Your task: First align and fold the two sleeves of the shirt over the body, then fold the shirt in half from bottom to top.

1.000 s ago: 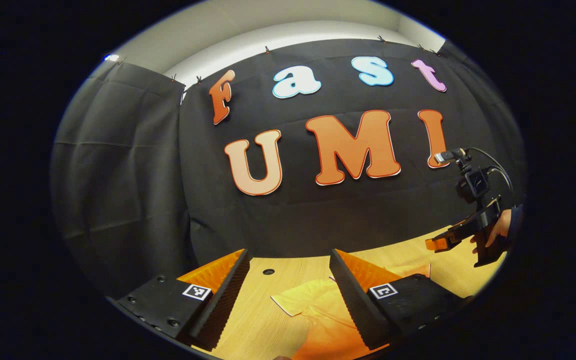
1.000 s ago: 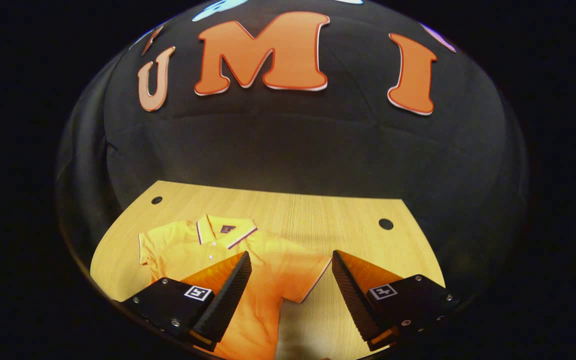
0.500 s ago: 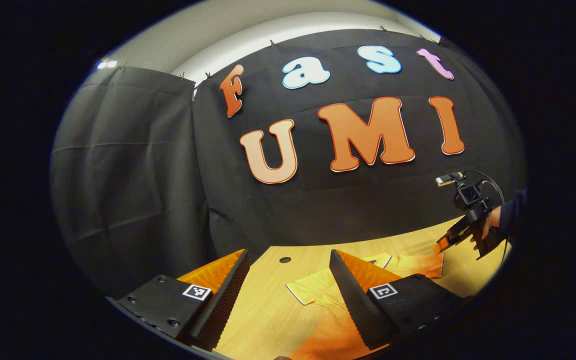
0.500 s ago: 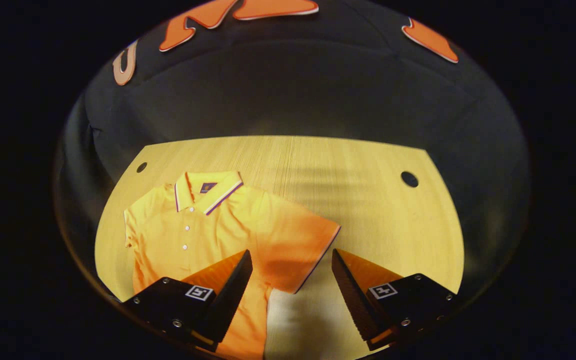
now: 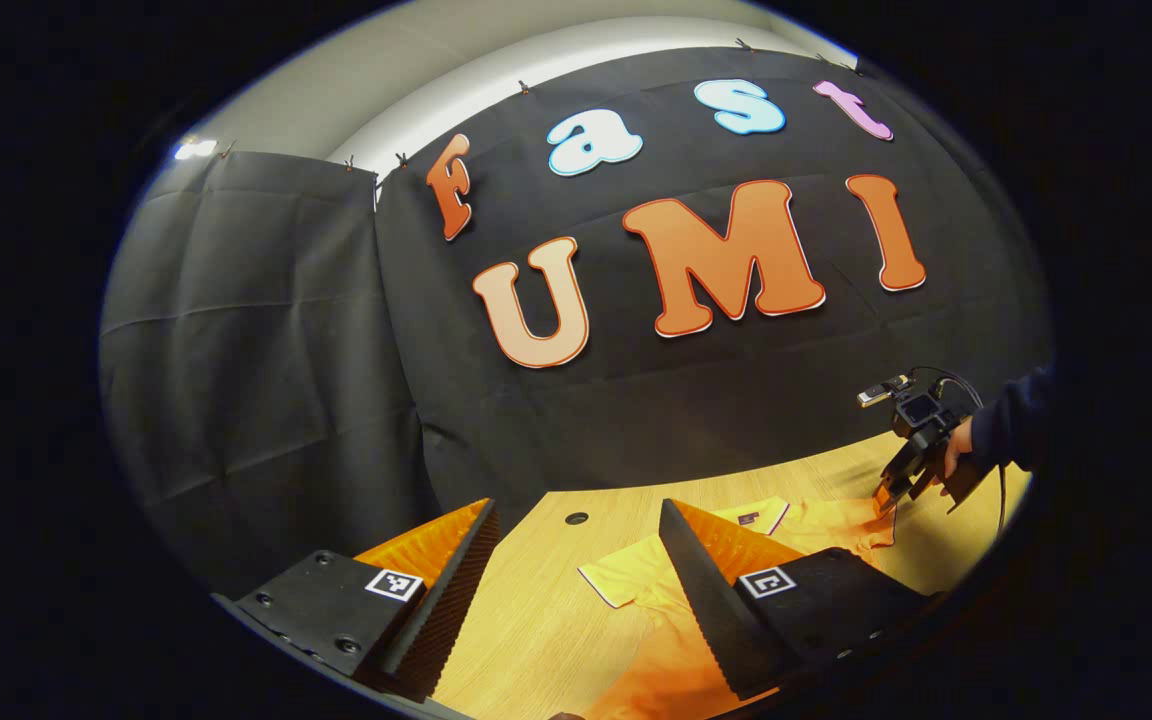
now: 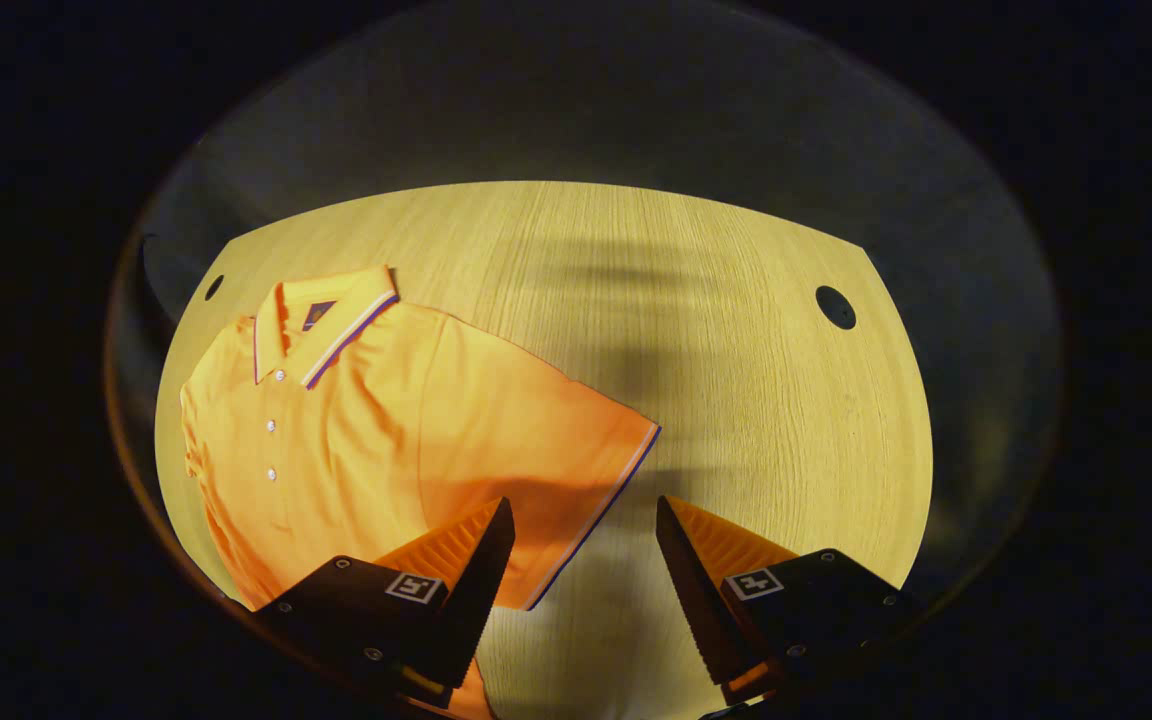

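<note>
Both tools, left (image 5: 576, 540) and right (image 6: 584, 530), wide-jawed.

Shirt (image 6: 386, 420) hem cut off below — collar label (image 6: 317, 314) too small to read.

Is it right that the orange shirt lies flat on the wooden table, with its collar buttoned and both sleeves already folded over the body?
Not quite. The sleeves are not folded yet. In the right gripper view the shirt lies flat on the table with its right sleeve spread out sideways, under the open right gripper. The left gripper view shows the other sleeve spread out too.
</note>
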Demonstrator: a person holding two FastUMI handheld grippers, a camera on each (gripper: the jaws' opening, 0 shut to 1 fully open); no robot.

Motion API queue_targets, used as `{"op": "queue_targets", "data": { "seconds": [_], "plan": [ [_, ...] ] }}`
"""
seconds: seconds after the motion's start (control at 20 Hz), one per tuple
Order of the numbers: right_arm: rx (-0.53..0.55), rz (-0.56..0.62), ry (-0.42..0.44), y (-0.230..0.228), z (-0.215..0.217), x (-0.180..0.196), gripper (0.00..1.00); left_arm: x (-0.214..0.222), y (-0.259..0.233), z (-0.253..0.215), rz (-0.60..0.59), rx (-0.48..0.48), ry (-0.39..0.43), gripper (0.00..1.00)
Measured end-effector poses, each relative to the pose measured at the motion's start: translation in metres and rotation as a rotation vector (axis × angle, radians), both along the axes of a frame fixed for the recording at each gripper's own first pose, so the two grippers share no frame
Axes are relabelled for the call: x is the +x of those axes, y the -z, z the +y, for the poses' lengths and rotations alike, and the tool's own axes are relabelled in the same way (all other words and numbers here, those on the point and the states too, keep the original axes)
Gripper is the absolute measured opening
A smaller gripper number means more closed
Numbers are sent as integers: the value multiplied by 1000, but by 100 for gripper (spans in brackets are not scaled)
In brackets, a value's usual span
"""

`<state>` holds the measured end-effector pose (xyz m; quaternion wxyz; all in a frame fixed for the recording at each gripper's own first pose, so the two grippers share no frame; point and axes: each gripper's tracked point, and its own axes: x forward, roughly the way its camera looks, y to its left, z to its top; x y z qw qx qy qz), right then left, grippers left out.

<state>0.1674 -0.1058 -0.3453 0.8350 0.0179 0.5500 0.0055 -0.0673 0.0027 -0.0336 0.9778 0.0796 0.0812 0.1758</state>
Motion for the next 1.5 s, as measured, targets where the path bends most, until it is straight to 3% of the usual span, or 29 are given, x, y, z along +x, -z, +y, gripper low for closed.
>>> {"op": "queue_targets", "data": {
  "seconds": [0.1,0.15,0.25,0.3,0.5,0.55,0.7,0.8,0.85,0.9,1.05,1.5],
  "plan": [
    [6,35,15,8,1,4,84,0,-1,1,5,3,-10,99],
    [7,53,19,11,1,5,77,0,-1,2,7,6,-15,99],
    [38,93,21,20,9,3,85,1,0,2,14,8,-20,99],
    [51,149,8,26,13,-7,80,0,2,1,18,7,-20,99],
    [55,137,1,23,14,4,74,8,10,-6,41,-4,-5,99],
    [55,125,-14,24,12,4,68,11,10,-8,44,-6,1,100],
    [75,111,-24,23,10,3,28,17,10,-11,42,-4,16,99],
    [121,83,-7,20,15,8,22,19,8,-14,42,-5,25,100],
    [149,75,-16,20,19,9,9,20,9,-14,40,-6,26,99],
    [180,68,-22,18,26,6,13,21,9,-13,41,-5,26,100],
    [194,-22,-6,-2,33,25,9,20,9,-6,43,-9,8,99],
    [225,-114,-156,-48,89,32,9,14,17,11,54,-31,-37,99]
  ]
}}
